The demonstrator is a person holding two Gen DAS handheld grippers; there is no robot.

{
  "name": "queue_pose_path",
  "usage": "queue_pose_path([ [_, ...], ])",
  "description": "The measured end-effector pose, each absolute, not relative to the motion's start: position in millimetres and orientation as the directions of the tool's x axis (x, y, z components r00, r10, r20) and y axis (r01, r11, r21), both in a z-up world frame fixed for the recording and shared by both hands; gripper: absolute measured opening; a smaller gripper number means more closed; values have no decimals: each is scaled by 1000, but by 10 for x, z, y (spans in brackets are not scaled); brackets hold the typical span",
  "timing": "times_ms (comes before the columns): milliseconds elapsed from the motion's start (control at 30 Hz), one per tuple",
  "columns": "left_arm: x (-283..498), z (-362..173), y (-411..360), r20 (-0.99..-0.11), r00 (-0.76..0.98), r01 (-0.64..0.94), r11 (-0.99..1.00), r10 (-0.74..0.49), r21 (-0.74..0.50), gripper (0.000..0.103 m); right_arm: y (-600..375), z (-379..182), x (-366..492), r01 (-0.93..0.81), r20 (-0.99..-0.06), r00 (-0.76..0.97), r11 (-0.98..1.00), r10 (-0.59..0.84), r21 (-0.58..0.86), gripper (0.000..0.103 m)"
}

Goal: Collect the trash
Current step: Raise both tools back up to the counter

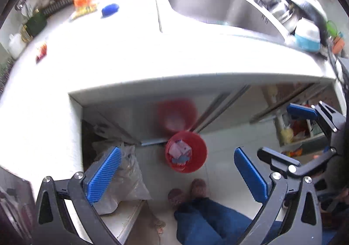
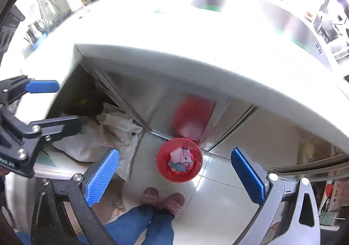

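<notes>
Both the left gripper (image 1: 177,176) and right gripper (image 2: 174,174) hang spread and empty above the red bin (image 2: 179,159) on the floor, scraps inside. Next trash is probably the red wrapper (image 1: 41,51) on the counter (image 1: 130,52); approach it flat and low.

A red bin (image 2: 179,159) holds pink and blue scraps (image 2: 181,158). Blue ribbed pads (image 1: 102,176) sit on black arms. Jeans (image 2: 141,223) are blue; slippers (image 2: 162,199) look pinkish-brown, perhaps patterned. The counter (image 1: 152,63) is white.
</notes>
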State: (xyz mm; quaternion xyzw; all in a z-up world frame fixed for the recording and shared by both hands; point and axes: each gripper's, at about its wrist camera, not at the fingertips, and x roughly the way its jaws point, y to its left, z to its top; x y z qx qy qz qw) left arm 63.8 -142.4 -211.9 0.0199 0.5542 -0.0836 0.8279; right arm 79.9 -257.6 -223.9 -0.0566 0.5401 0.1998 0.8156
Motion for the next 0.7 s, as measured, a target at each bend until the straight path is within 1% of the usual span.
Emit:
queue_pose_path([
  [100,643,-1810,-1456,-905,408,154,986,-119,-61,103,-2661,-1859,792,-380,-889,356,914,289,145,102],
  [300,710,-1282,-1495,-865,490,148,988,-109,-40,103,-2770,-1310,804,-386,-856,428,915,291,118,102],
  [400,761,-1090,-1453,-853,515,119,992,-87,-30,103,-2795,-1173,864,-384,-846,448,917,289,110,102],
  [467,802,-995,-1386,-849,519,101,994,-93,-48,103,-2781,-1093,914,-393,-836,457,912,304,117,102],
  [700,1074,-863,-1039,-856,511,44,997,-80,-67,103,-2624,-940,1215,-414,-822,469,902,323,118,102],
])
